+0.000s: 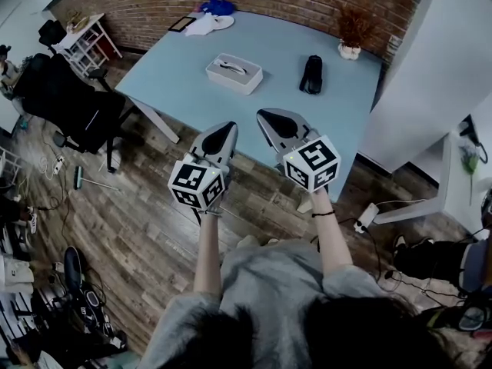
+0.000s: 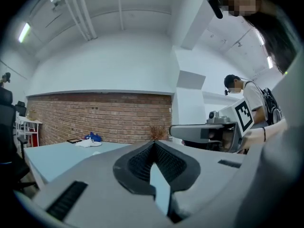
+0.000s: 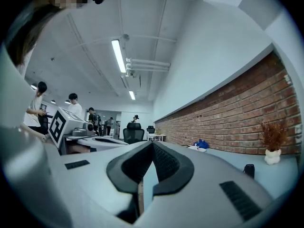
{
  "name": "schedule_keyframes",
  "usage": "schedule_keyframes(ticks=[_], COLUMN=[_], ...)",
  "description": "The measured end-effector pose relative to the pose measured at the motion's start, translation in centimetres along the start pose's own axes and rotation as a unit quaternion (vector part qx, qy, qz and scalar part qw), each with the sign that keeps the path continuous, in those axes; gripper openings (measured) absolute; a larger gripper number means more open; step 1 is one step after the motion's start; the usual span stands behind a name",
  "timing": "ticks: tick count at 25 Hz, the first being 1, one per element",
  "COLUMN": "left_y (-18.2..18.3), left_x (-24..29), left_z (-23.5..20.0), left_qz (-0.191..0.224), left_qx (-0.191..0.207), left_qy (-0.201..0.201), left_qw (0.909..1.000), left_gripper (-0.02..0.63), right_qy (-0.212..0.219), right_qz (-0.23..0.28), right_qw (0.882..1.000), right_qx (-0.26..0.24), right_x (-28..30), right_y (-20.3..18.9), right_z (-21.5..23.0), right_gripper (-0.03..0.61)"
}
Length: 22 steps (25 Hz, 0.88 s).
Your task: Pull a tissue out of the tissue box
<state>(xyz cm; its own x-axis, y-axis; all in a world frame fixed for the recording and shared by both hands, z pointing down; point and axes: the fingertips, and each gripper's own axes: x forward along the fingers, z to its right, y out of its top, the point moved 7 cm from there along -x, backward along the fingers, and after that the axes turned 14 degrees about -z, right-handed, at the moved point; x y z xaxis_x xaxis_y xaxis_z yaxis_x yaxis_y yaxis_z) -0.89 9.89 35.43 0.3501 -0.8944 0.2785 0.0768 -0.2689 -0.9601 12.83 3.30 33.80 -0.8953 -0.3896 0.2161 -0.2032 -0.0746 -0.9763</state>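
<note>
A white tissue box (image 1: 234, 73) lies on the light blue table (image 1: 269, 52), near its middle. Both grippers hover level before the table's near edge, well short of the box. My left gripper (image 1: 224, 133) has its jaws together with nothing between them, and in the left gripper view its tips (image 2: 154, 144) meet. My right gripper (image 1: 269, 119) is shut and empty too, its tips (image 3: 152, 145) closed. Each gripper shows in the other's view: the right gripper (image 2: 204, 132) and the left gripper (image 3: 95, 139). The box is hidden in both gripper views.
A black pouch (image 1: 311, 74) lies right of the box. A dried plant in a white pot (image 1: 352, 35) stands at the far right corner. A blue thing and white items (image 1: 211, 14) sit at the back. A black office chair (image 1: 69, 98) stands to the left. People stand in the background (image 3: 73, 103).
</note>
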Motion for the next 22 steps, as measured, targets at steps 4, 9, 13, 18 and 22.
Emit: schedule_keyframes(ticks=[4, 9, 13, 18, 22], left_y=[-0.1, -0.2, -0.4, -0.9, -1.0], left_x=[1.1, 1.6, 2.0, 3.1, 4.3], left_z=[-0.2, -1.4, -2.7, -4.6, -6.6], left_qz=[-0.008, -0.019, -0.025, -0.033, -0.037], left_qx=[-0.004, -0.018, -0.026, -0.035, -0.041], left_qy=[0.006, 0.024, 0.034, 0.033, 0.023], left_qw=[0.9999, 0.9994, 0.9988, 0.9983, 0.9982], left_gripper=[0.003, 0.003, 0.003, 0.003, 0.003], right_qy=[-0.006, 0.0, 0.006, 0.01, 0.0], right_qz=[-0.012, -0.023, -0.031, -0.044, -0.054], right_qw=[1.0, 1.0, 0.999, 0.999, 0.998], right_qx=[0.005, 0.019, 0.022, 0.022, 0.023], right_x=[0.4, 2.1, 4.0, 6.2, 7.9], right_y=[-0.6, -0.8, -0.9, -1.2, -1.4], right_z=[1.7, 3.0, 3.5, 4.2, 5.1], right_gripper=[0.0, 0.0, 0.0, 0.0, 0.0])
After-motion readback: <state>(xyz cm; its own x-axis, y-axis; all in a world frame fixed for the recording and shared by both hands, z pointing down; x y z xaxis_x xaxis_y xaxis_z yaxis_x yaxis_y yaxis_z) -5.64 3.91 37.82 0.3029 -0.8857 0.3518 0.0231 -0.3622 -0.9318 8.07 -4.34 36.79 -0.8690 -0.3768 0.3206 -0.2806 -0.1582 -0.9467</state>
